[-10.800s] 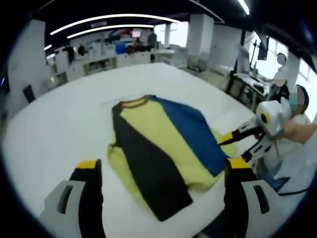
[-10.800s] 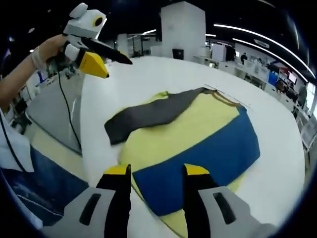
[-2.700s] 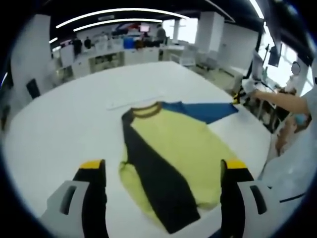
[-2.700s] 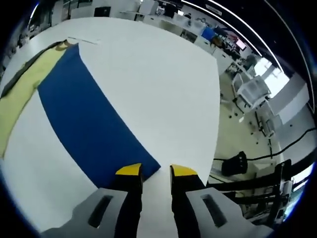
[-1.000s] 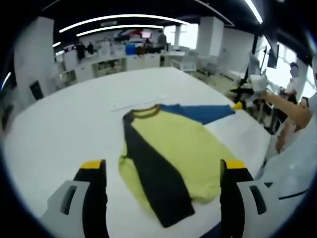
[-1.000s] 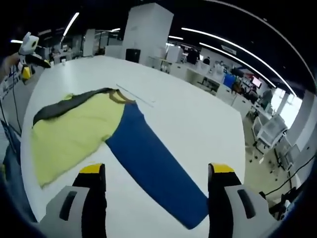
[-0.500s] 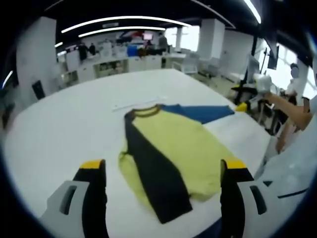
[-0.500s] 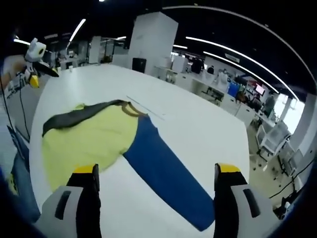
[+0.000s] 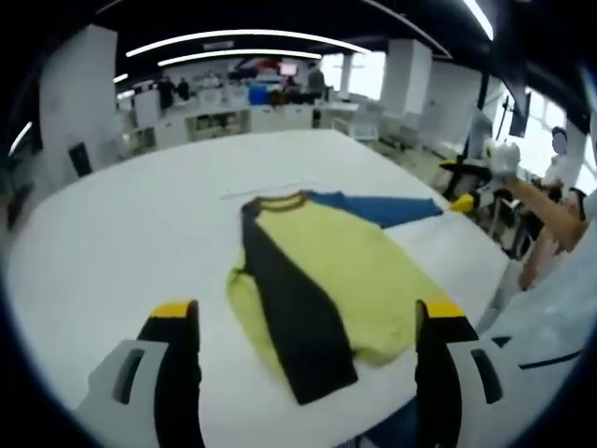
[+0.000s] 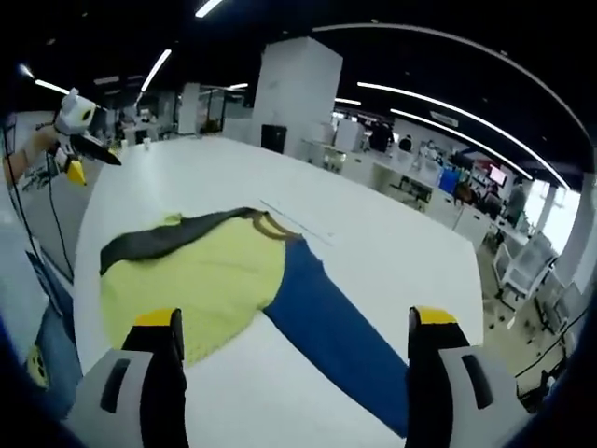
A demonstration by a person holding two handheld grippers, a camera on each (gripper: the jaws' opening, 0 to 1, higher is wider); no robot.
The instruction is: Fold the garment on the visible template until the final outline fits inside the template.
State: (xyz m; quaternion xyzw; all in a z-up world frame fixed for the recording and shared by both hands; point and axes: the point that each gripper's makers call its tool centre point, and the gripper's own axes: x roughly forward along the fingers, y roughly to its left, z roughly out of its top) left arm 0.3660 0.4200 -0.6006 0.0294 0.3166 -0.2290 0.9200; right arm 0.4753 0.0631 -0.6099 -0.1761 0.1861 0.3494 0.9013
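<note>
1. Yellow cloth makes up the body of the shirt [image 9: 340,266], which lies flat on the white counter [image 9: 121,238]; its brown collar [image 9: 275,200] points toward the far side in the left gripper view.
2. One dark grey sleeve [image 9: 289,313] is folded down over the shirt's body, running from the collar toward the hem.
3. The blue sleeve [image 10: 331,331] is stretched straight out from the shirt, lying flat on the counter and reaching toward the counter's edge.
4. A thin pale line [image 9: 266,190] lies on the counter just beyond the collar; whether it is part of the template cannot be told.
5. The left gripper [image 9: 303,322] is above the counter near the shirt's hem, its fingers [image 9: 174,322] spread wide and holding nothing.
6. The right gripper [image 10: 294,331] is above the counter on the blue sleeve's side of the shirt, its fingers [image 10: 431,331] also spread wide and empty.
7. In the right gripper view the left gripper appears at far left, beyond the shirt, held in a hand [image 10: 28,149].
</note>
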